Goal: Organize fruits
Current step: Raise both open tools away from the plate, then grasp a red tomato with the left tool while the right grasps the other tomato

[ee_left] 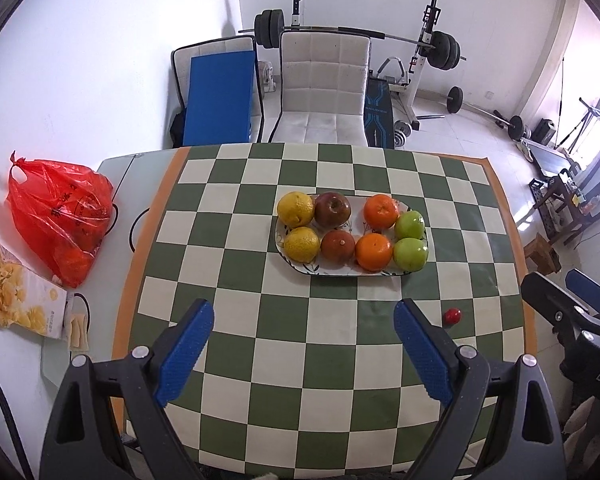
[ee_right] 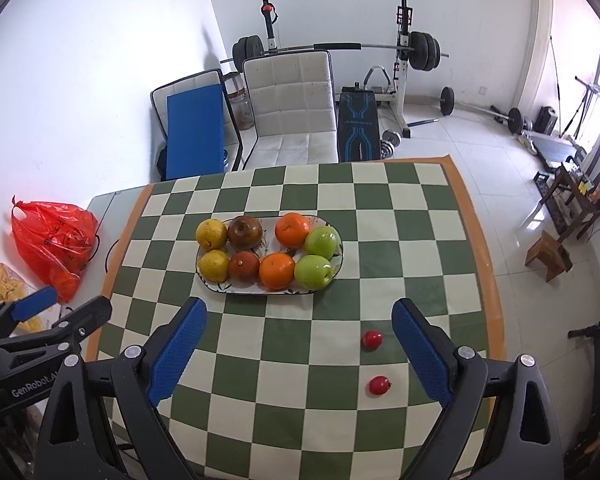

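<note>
A white oval plate on the checkered cloth holds paired fruit: two yellow citrus, two dark red apples, two oranges and two green apples. Two small red fruits lie loose on the cloth; the right wrist view shows both, the left wrist view shows one. My left gripper is open and empty, short of the plate. My right gripper is open and empty, near the plate's front edge, with the small red fruits by its right finger.
A red plastic bag with oranges and a snack packet lie on the bare table left of the cloth. A white chair stands behind the table. Gym equipment fills the back. The other gripper shows at the right edge.
</note>
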